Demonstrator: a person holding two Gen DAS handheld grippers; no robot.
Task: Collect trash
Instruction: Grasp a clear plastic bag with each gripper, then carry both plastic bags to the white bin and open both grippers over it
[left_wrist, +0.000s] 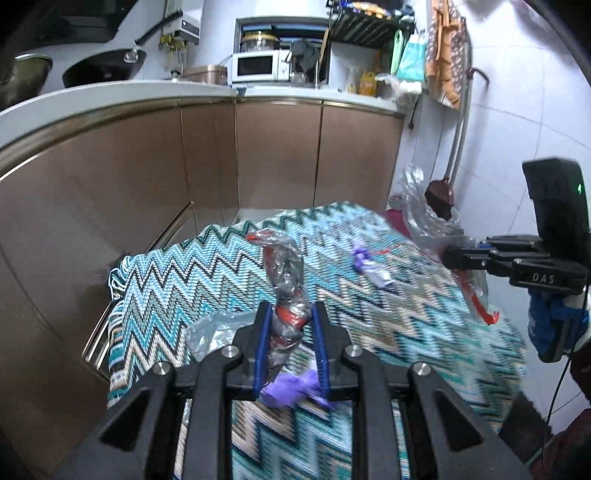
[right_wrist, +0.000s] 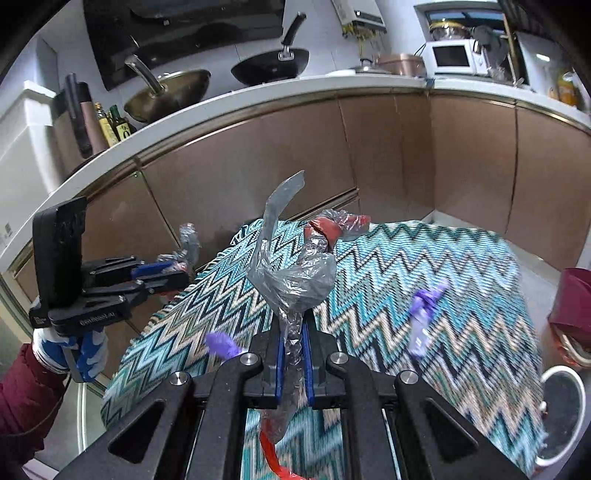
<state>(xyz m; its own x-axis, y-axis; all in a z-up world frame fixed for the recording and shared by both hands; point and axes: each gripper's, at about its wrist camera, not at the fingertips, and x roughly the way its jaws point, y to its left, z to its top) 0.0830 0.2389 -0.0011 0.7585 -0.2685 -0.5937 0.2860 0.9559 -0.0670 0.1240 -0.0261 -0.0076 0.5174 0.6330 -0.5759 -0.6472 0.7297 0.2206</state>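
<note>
Your left gripper (left_wrist: 289, 321) was tipped forward and down, its blue-padded fingers (left_wrist: 261, 343) pinched in on a twisted clear wrapper with red print (left_wrist: 284, 280), so the jaws weren't fully together but definitely clamped. Your right gripper (right_wrist: 293, 347) sat at pretty much the same downward angle, jaws squeezed nearly flat on its own crumpled clear wrapper (right_wrist: 295, 273). From each wrist camera you could see the other gripper off to the side, roughly level with it, both pointing the same way. Your left hand (right_wrist: 79, 354) wore a blue-and-white glove with a dark red sleeve (right_wrist: 18, 398) behind it, wrapped around the handle under the gripper body.
</note>
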